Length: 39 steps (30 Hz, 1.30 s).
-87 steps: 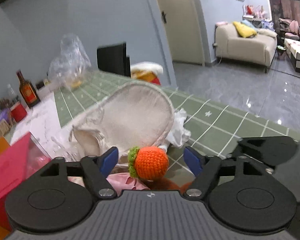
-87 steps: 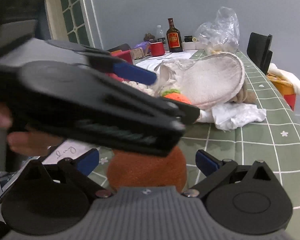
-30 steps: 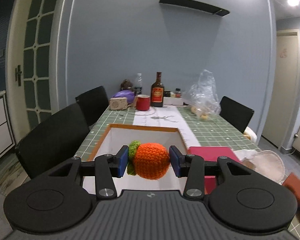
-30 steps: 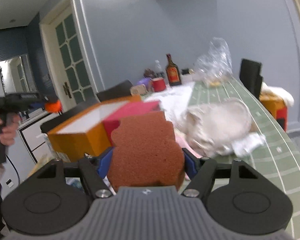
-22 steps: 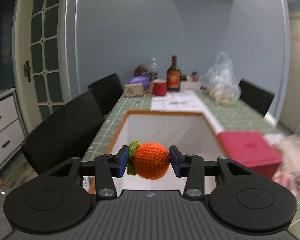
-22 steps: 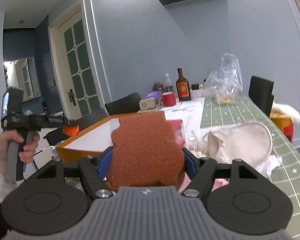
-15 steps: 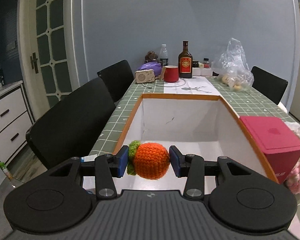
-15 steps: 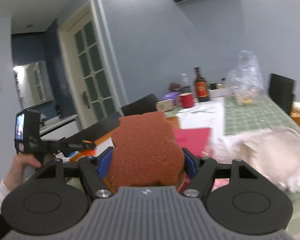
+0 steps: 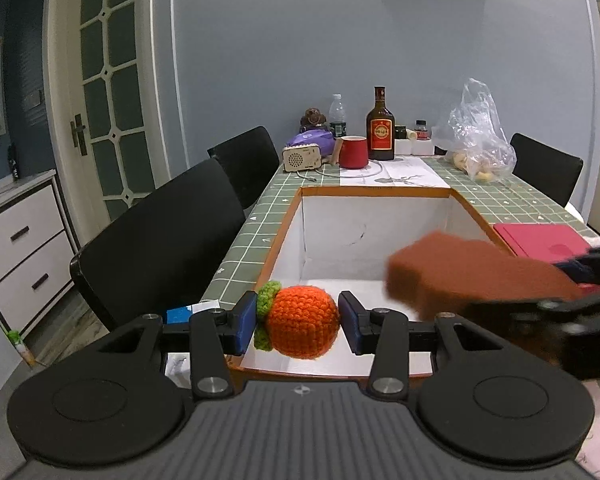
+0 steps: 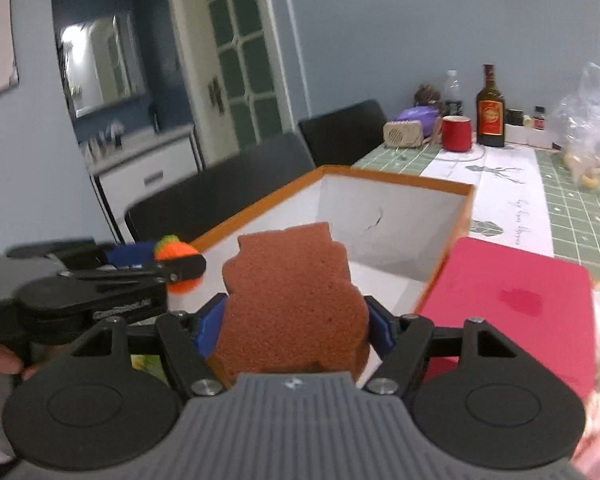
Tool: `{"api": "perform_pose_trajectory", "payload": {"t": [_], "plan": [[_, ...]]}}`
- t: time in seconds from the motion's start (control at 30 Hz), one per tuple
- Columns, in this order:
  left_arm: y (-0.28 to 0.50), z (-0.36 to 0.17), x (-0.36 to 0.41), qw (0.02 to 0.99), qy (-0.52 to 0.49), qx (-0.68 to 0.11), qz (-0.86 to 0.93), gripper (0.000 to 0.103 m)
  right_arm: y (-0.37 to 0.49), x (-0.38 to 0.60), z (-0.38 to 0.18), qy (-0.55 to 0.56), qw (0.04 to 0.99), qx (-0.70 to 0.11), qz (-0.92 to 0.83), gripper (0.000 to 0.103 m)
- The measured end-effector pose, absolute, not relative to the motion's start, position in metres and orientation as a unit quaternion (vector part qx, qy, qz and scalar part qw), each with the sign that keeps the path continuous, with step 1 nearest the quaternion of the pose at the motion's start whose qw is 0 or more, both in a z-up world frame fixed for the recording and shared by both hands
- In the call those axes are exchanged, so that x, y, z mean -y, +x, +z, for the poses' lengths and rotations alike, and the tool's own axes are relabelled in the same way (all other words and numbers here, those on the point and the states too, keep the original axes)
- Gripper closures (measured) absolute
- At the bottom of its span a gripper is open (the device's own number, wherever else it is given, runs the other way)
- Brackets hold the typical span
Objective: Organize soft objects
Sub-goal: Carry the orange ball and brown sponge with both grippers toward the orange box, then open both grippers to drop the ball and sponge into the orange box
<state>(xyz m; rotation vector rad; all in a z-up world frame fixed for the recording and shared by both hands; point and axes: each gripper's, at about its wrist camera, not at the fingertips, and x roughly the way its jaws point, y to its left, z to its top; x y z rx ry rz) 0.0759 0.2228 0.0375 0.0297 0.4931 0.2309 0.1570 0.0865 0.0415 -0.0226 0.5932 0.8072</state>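
Observation:
My left gripper [image 9: 298, 322] is shut on an orange crocheted ball with a green leaf [image 9: 302, 322], held over the near rim of an open box [image 9: 374, 191] that is white inside with orange edges. In the right wrist view the same ball [image 10: 179, 258] shows at the left, over the box's near corner. My right gripper [image 10: 294, 326] is shut on a brown sponge [image 10: 296, 300], just before the box's [image 10: 396, 184] near wall. The sponge [image 9: 472, 276] also enters the left wrist view from the right, above the box's right side.
A pink-red lid [image 10: 512, 296] lies right of the box. Farther along the green checked table [image 9: 500, 196] stand a brown bottle [image 9: 380, 128], a red mug [image 9: 354, 152], a small radio [image 9: 302, 159] and a plastic bag [image 9: 478, 140]. Black chairs [image 9: 160, 248] line the left side.
The right gripper has swung left with the sponge, coming in over the box beside the left gripper. The left gripper dipped slightly towards the box, still holding the ball.

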Motion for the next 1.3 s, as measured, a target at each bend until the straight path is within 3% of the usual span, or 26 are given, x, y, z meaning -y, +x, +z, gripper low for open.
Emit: {"api": "perform_pose_trajectory", "payload": {"t": [0.3,0.43,0.57,1.0,1.1,1.2,1.3], "plan": [[0.072,0.038,-0.233,0.967,-0.007,-0.230,0.113,0.050,0.158,-0.115,0.041,-0.048,0.875,-0.284,0.388,0.033],[0.063,0.040,-0.239,0.971,-0.011,-0.200,0.133,0.025,0.161,-0.122,0.039,-0.061,0.874,-0.293,0.382,0.034],[0.050,0.045,-0.249,0.975,-0.025,-0.172,0.141,0.010,0.165,-0.126,0.036,-0.073,0.879,-0.294,0.369,0.034],[0.030,0.066,-0.257,0.981,-0.057,-0.138,0.127,0.009,0.168,-0.151,0.029,-0.081,0.883,-0.297,0.354,0.032],[0.031,0.065,-0.256,0.981,-0.052,-0.137,0.126,0.009,0.169,-0.153,0.027,-0.074,0.883,-0.298,0.354,0.026],[0.029,0.063,-0.256,0.981,-0.048,-0.139,0.126,0.009,0.170,-0.147,0.028,-0.047,0.880,-0.304,0.363,0.006],[0.028,0.062,-0.255,0.981,-0.045,-0.140,0.128,0.009,0.168,-0.144,0.031,-0.034,0.873,-0.301,0.382,0.005]]}}
